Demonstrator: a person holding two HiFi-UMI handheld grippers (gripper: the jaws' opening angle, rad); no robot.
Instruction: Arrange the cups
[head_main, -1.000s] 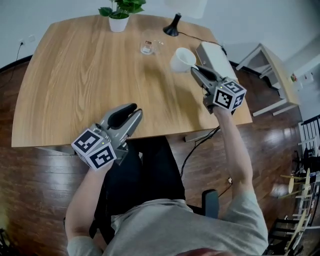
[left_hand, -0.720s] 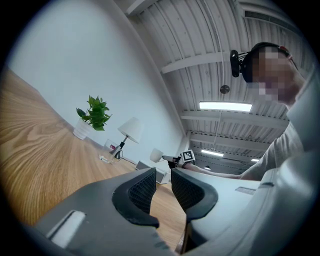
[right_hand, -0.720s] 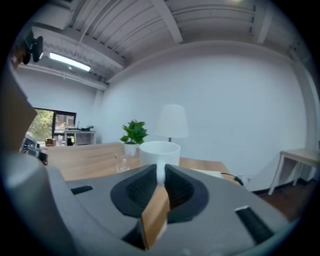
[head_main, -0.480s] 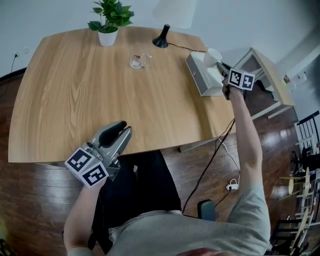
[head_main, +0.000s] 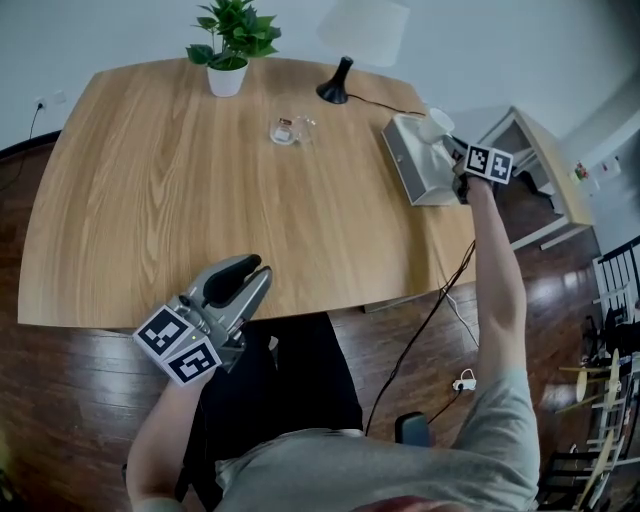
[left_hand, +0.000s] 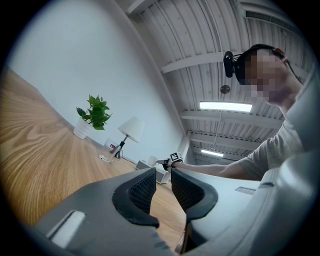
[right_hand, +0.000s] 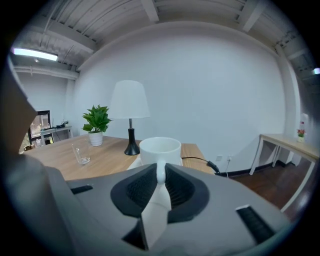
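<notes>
Head view, wooden table (head_main: 150, 200): seen from steeply above, with its far edge at 12 o'clock.
Head view, potted plant (head_main: 232, 45): set at 12 o'clock by the far edge; a table lamp (head_main: 350, 45) is stood near it, at 1 o'clock.
Head view, glass cup (head_main: 290, 130): stood upright at about 12 o'clock from the table's middle, apart from everything else.
Head view, white tray (head_main: 415, 170): what seems to be a shallow tray is laid at 2 o'clock by the right edge; its exact kind is not made out.
Head view, white mug (head_main: 435, 124): held at the tray's far end; whether the tray is touched cannot be told.
Head view, right gripper (head_main: 455, 150): carried on an outstretched arm and brought to the mug from the mug's 4 o'clock side.
Head view, left gripper (head_main: 255, 268): held at 6 o'clock by the near edge, pointed towards 1 o'clock, well apart from both cups.
Left gripper view, jaws: a narrow gap is left between the pads and nothing is caught in it.
Right gripper view, jaws: pressed onto the mug's handle; the mug is kept upright, mouth upward, at 12 o'clock of the pads.
Right gripper view, background: the glass cup is seen at 9 o'clock of the mug, with the plant and the lamp behind.
</notes>
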